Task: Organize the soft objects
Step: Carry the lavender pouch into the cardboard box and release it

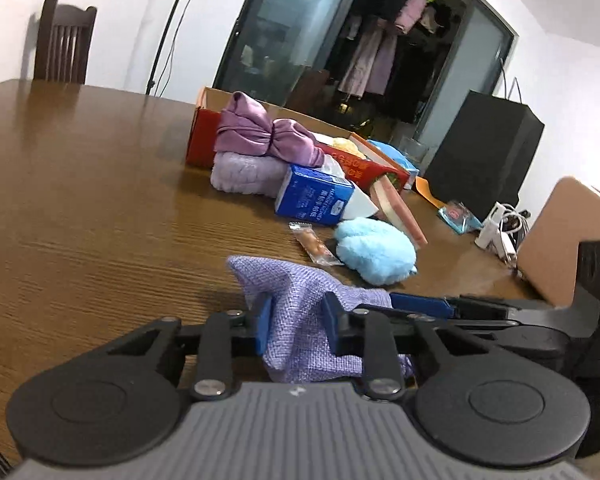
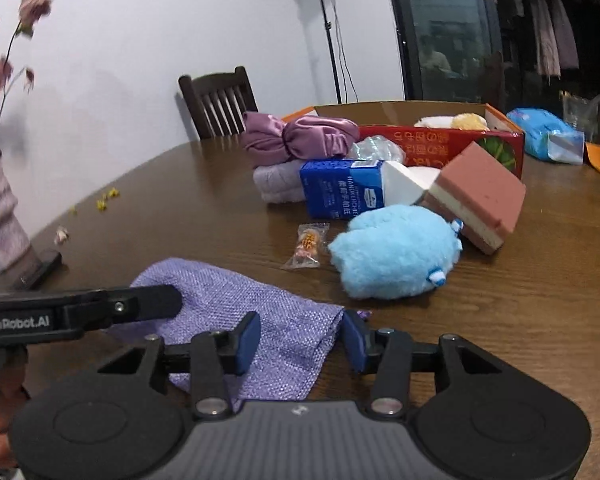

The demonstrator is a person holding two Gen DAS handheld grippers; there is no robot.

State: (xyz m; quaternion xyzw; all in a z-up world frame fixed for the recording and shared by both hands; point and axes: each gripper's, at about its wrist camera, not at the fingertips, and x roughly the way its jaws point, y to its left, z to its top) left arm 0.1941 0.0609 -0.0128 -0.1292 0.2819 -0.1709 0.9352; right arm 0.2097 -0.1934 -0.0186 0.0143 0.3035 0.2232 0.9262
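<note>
Lilac woven cloth [image 2: 236, 304] lies on the brown wooden table [image 1: 80, 208], at the near edge, and both grippers are at it. The left gripper [image 1: 296, 322] has its blue pads pressed on a raised fold of the cloth, so it is gripping it. The right gripper [image 2: 298, 340] has its jaws apart around the cloth's edge, and the pads do not seem to press it. Behind the cloth lie a small snack packet [image 2: 308, 246] and a blue plush toy [image 2: 396, 252]. Further back stand a blue tissue box [image 2: 340, 192], a pink sponge block [image 2: 480, 204] and a red cardboard box [image 2: 440, 144].
</note>
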